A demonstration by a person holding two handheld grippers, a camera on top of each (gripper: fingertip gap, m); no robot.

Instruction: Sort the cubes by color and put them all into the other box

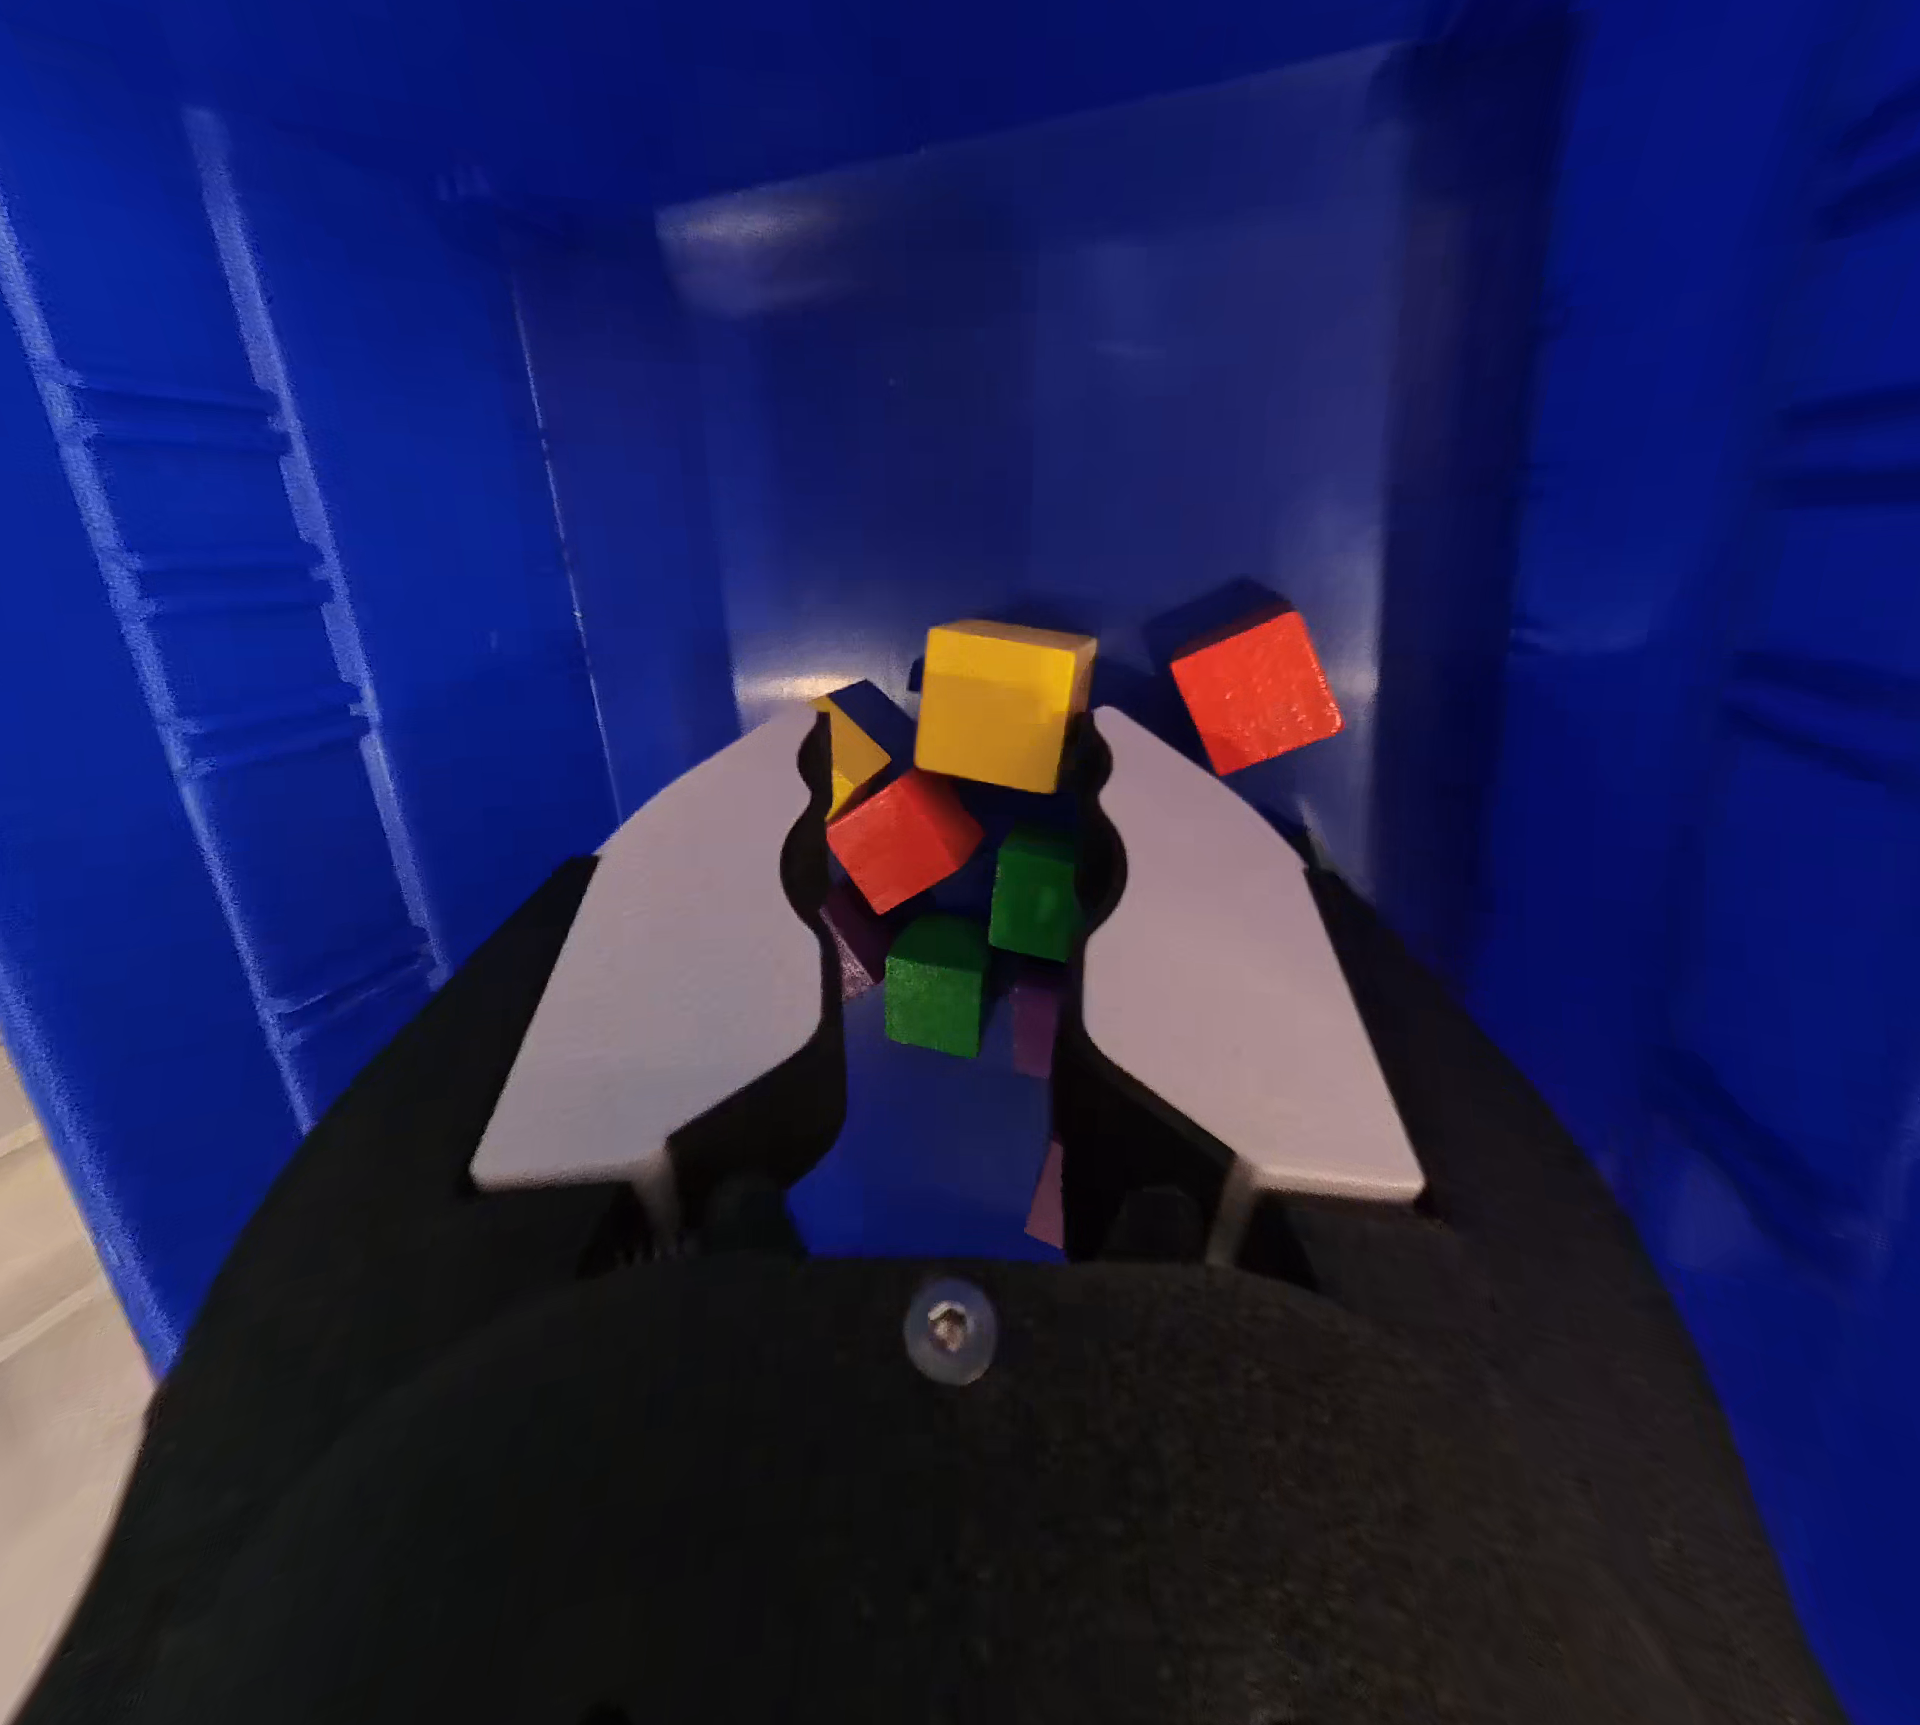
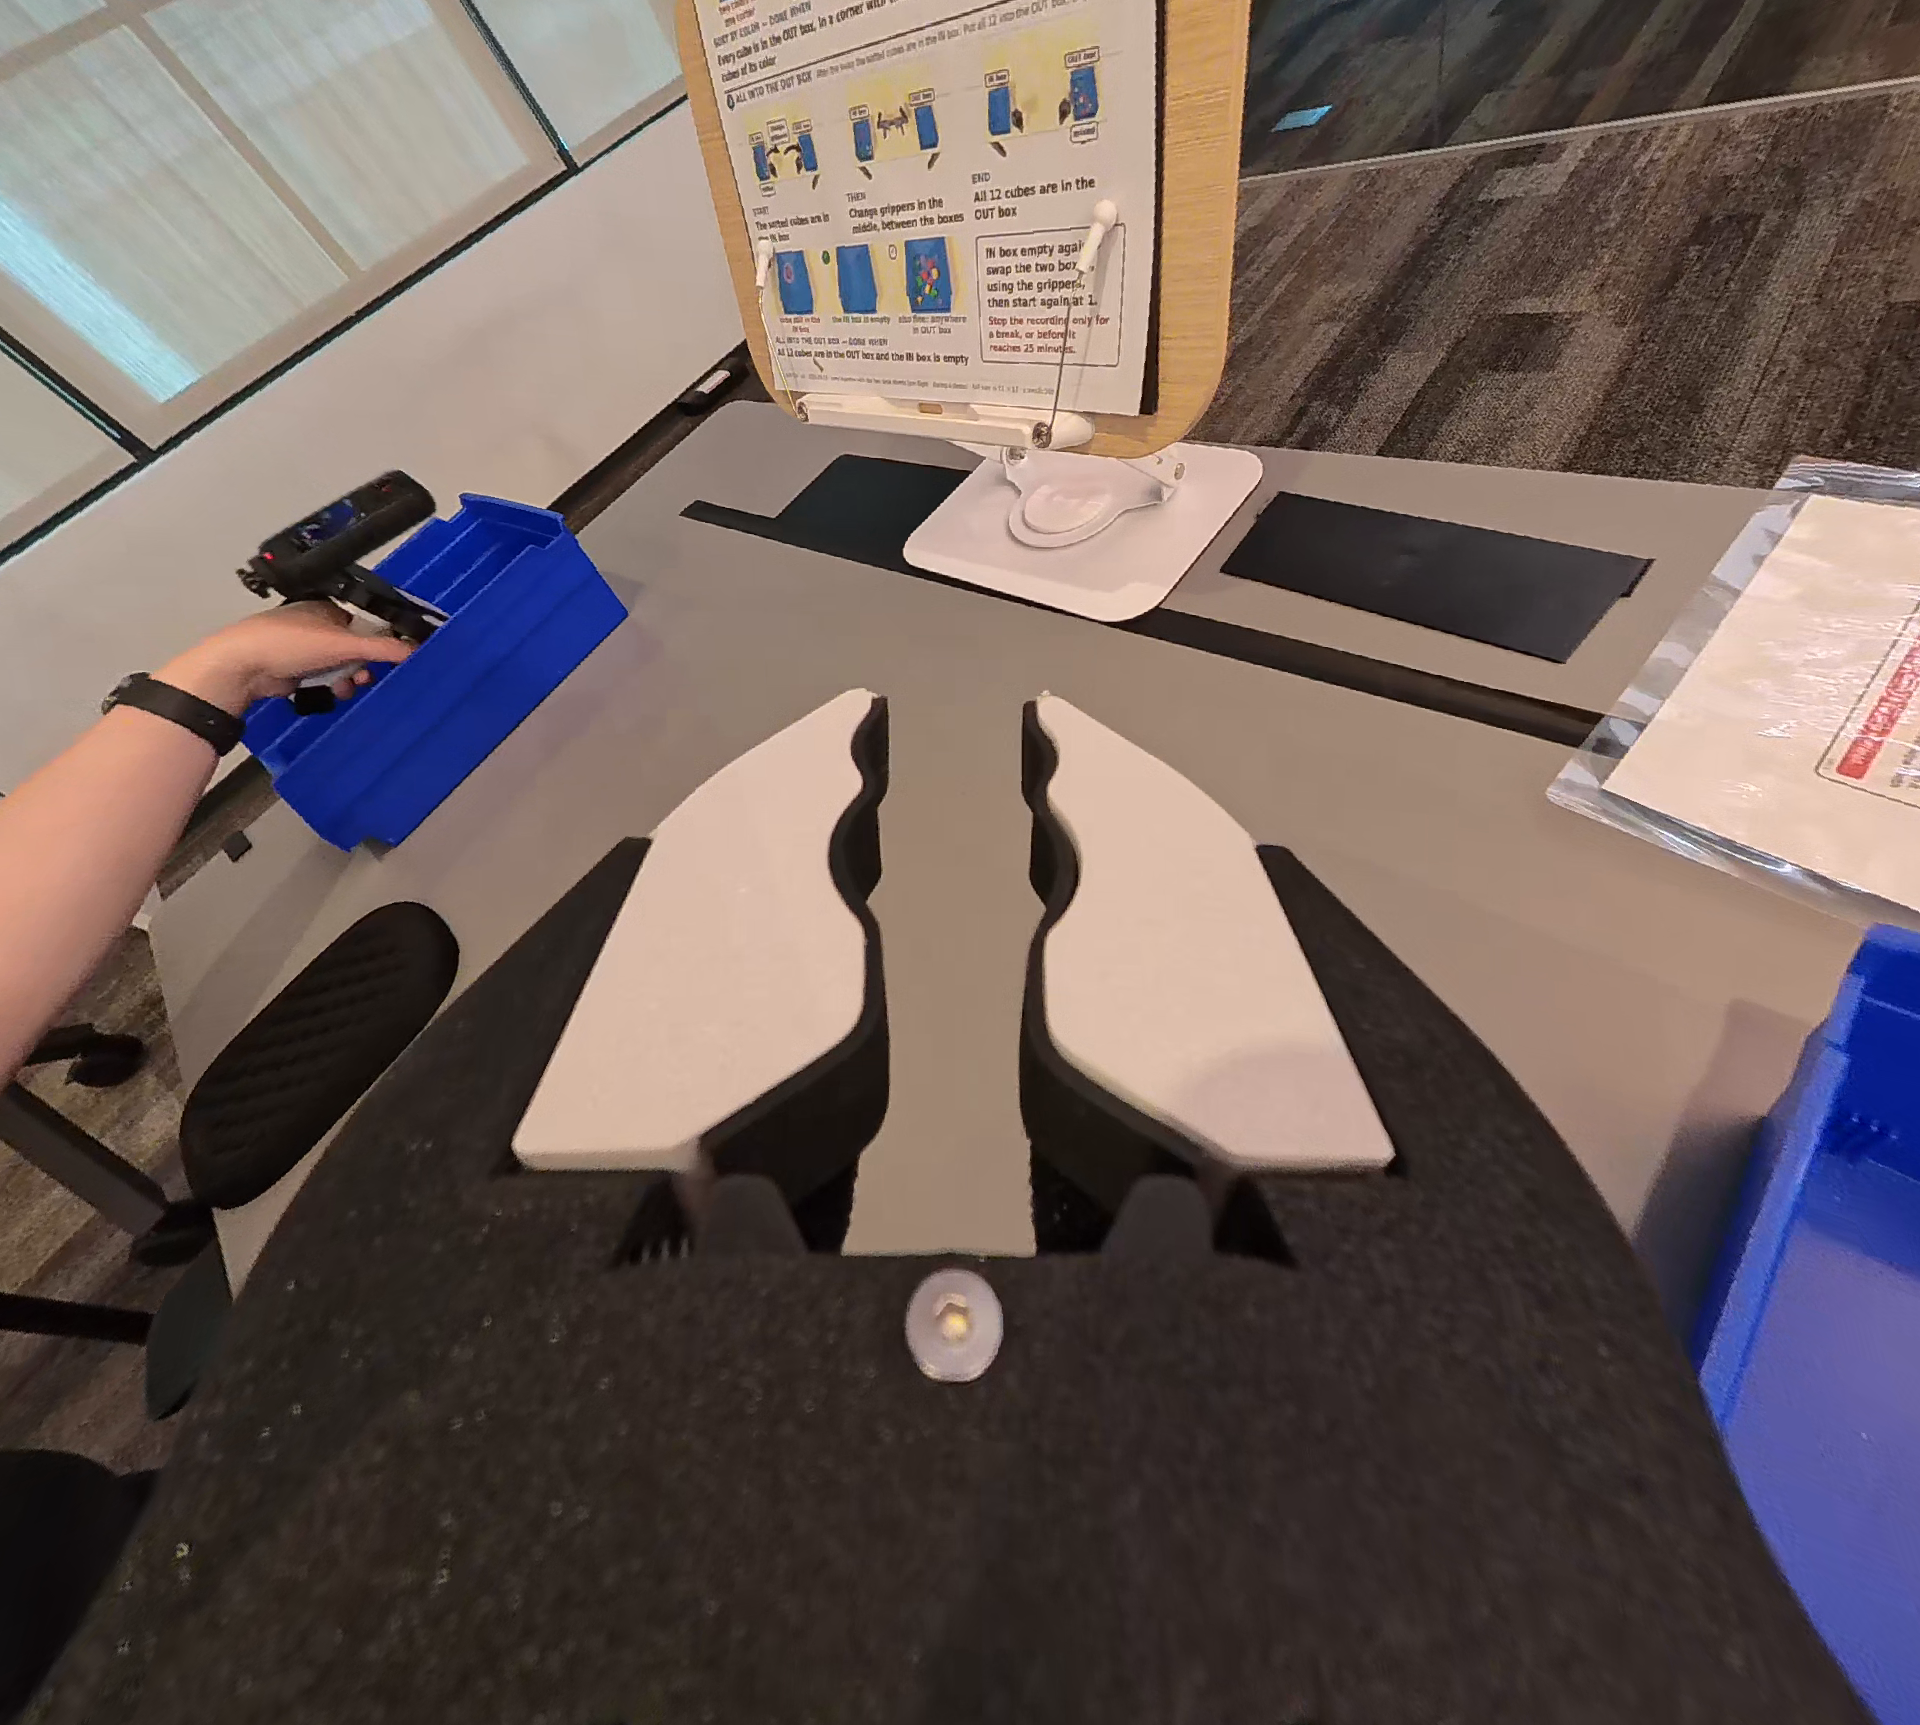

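Left wrist view / step: pick phase judged; left gripper (image 1: 951, 740) is lowered into the blue box (image 1: 416, 532), over a mixed heap of cubes at the far end of the box floor.
Left wrist view / cubes: large yellow cube (image 1: 1003, 704) on top of the heap, red cube (image 1: 902, 839) just below it, second yellow cube (image 1: 852, 756) at the left fingertip, two green cubes (image 1: 1034, 891) lower down, purple cubes (image 1: 854, 943) partly hidden. Another red cube (image 1: 1255, 678) sits apart to the right.
Left wrist view / jaws: spread, nothing pinched. Top yellow cube is seen between the tips; contact cannot be told.
Left wrist view / next move: one cube to be isolated and squeezed; tight packing means neighbours may be dragged along.

Right wrist view / right gripper (image 2: 956, 709): held above bare desk (image 2: 779, 615), idle.
Right wrist view / jaws: parted by a moderate gap, nothing between them.
Right wrist view / boxes: cube box is seen far left at the desk edge, with a hand (image 2: 275, 657) on the other gripper inside it; second blue box (image 2: 1829, 1260) at lower right, contents not visible, judged the destination.
Right wrist view / other: instruction board (image 2: 935, 117) on a white stand at the desk's back.
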